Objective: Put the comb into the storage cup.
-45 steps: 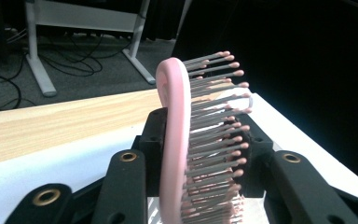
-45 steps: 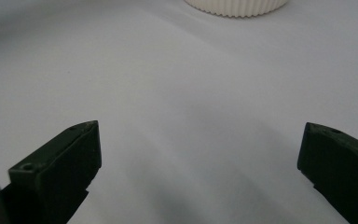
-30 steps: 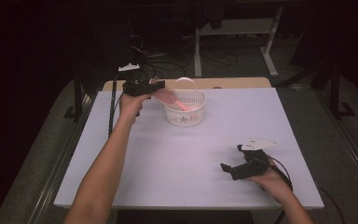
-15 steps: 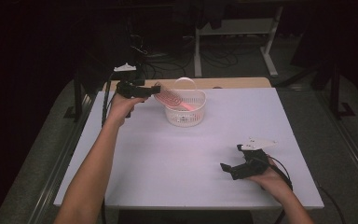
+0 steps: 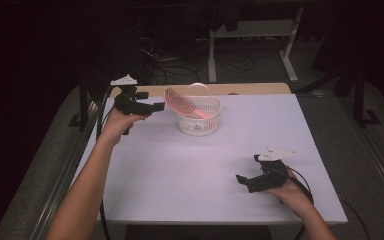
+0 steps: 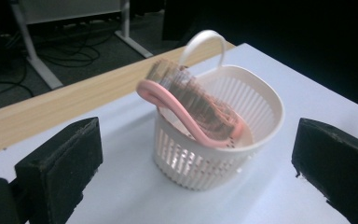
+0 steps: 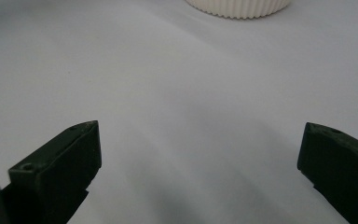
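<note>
A white slotted basket (image 5: 200, 119) (image 6: 223, 158) with a loop handle stands at the far middle of the white table (image 5: 195, 165). A pink hairbrush (image 5: 179, 102) (image 6: 193, 109) leans in it, its head sticking out over the left rim. My left gripper (image 5: 156, 106) (image 6: 196, 168) hovers just left of the basket, open and empty, apart from the brush. My right gripper (image 5: 247, 180) (image 7: 198, 158) rests low near the table's front right, open with only bare tabletop between its jaws. The basket's base (image 7: 237, 7) shows at the top of the right gripper view.
A wooden strip (image 5: 240, 89) runs along the table's far edge. Beyond it stand a white desk frame (image 5: 252, 30) and floor cables (image 5: 180, 65) in the dark. A metal rail (image 5: 65, 175) borders the table's left side.
My left gripper has let go of the pink brush and drawn back to the left and up, away from the basket. The brush stays leaning in the basket. The right gripper has not moved.
</note>
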Tool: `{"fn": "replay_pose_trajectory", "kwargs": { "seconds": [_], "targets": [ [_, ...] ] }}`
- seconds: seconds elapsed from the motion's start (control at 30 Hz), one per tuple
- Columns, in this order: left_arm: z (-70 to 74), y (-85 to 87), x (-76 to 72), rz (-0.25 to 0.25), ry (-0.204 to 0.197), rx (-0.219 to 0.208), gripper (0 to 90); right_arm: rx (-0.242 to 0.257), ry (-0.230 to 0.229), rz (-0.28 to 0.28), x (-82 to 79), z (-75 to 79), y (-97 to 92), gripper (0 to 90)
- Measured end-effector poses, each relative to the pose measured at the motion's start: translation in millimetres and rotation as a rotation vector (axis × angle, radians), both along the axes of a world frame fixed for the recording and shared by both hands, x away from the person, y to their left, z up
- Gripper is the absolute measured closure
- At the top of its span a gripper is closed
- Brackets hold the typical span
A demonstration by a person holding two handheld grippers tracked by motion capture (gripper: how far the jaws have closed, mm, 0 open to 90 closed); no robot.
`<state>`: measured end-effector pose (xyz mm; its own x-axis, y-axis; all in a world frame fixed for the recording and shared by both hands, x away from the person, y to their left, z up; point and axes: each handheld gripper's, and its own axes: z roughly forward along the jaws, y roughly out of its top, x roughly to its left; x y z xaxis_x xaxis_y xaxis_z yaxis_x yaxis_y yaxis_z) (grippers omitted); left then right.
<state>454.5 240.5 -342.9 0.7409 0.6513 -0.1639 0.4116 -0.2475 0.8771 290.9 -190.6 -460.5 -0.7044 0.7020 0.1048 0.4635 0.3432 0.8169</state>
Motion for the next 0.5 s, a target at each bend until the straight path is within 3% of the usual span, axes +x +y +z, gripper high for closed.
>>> {"fn": "replay_pose_trajectory", "kwargs": {
  "seconds": [0.5],
  "targets": [
    [-20.1, 3.6, -50.4, -0.081, -0.015, 0.044, 2.0, -0.005, -0.001, 0.000, 0.2, 0.1, 0.6, 0.0]
  ]
}}
